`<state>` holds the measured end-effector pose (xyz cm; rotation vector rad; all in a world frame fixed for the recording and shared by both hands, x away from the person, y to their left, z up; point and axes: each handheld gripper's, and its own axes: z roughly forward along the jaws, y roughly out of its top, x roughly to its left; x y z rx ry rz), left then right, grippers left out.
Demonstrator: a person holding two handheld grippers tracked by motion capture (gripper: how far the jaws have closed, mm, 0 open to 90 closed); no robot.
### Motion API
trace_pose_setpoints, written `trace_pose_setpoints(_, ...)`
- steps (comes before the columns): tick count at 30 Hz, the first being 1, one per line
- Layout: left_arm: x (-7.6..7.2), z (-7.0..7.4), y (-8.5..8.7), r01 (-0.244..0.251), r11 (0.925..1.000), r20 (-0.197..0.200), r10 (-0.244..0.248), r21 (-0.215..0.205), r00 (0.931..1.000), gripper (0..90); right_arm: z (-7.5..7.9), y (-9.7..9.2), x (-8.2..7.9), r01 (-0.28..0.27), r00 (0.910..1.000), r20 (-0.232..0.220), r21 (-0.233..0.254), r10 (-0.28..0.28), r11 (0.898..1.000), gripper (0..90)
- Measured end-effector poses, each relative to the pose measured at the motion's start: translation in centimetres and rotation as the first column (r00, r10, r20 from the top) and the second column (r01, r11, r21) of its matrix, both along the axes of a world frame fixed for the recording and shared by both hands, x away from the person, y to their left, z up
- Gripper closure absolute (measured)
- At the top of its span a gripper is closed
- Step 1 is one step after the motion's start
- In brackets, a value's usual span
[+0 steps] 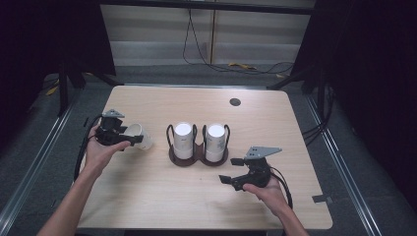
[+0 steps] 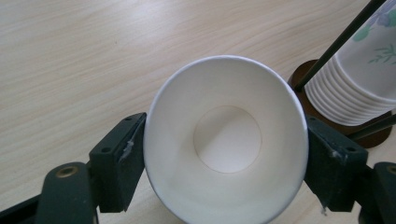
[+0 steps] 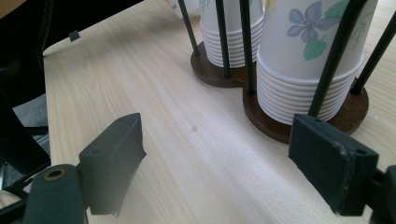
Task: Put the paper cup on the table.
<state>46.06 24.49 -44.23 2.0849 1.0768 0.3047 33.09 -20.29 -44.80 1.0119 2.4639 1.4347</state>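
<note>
A white paper cup (image 1: 137, 136) lies on its side in my left gripper (image 1: 132, 140), left of the cup holder. In the left gripper view the cup (image 2: 226, 140) faces me mouth first, squeezed between the two jaws. Two stacks of upside-down flowered paper cups (image 1: 183, 137) (image 1: 216, 140) stand in a dark wooden double holder (image 1: 198, 156) with black wire uprights at the table's middle. My right gripper (image 1: 231, 170) stands open near the holder's front right, nothing between its jaws; in the right gripper view the stacks (image 3: 306, 60) rise just ahead of it.
The light wooden table (image 1: 275, 123) has a round black cable grommet (image 1: 235, 102) near its far edge. A small black tab (image 1: 321, 198) sits at the table's right front edge. Cables run across the grey floor behind the table.
</note>
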Motion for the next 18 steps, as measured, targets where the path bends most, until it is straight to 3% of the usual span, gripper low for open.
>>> trace_pose_setpoints(5, -0.2, -0.2, -0.4, 0.038, 0.9993, 0.029, -0.037, -0.009, 0.9989, 22.2, 0.0, 0.0, 0.1, 0.003, 1.0, -0.002, 0.0, -0.003, 1.0, 18.7)
trace_pose_setpoints(7, -0.3, -0.4, -0.5, 0.036, 0.9991, 0.046, -0.037, 0.021, 0.9983, 22.0, 0.0, 0.0, 0.0, 0.002, 1.0, -0.003, 0.0, -0.002, 1.0, 18.7)
trace_pose_setpoints(10, -0.3, -0.7, -0.4, 0.046, 0.9988, 0.037, -0.045, -0.015, 0.9983, 21.9, 0.0, 0.0, 0.0, 0.003, 1.0, -0.001, -0.001, -0.003, 1.0, 18.7)
trace_pose_setpoints(15, -0.3, -1.3, -0.5, 0.047, 0.9986, 0.028, -0.046, -0.025, 0.9985, 20.8, 0.0, 0.0, 0.1, 0.001, 1.0, -0.001, -0.002, -0.001, 1.0, 18.7)
trace_pose_setpoints(17, -0.4, -1.6, -0.7, 0.045, 0.9966, 0.015, -0.044, -0.069, 0.9989, 20.5, -0.1, 0.0, 0.1, 0.002, 1.0, -0.002, -0.003, -0.002, 1.0, 18.7)
trace_pose_setpoints(18, -0.4, -1.7, -0.8, 0.043, 0.9966, 0.013, -0.042, -0.07, 0.999, 20.4, -0.1, 0.0, 0.1, 0.002, 1.0, -0.004, -0.004, -0.002, 1.0, 18.7)
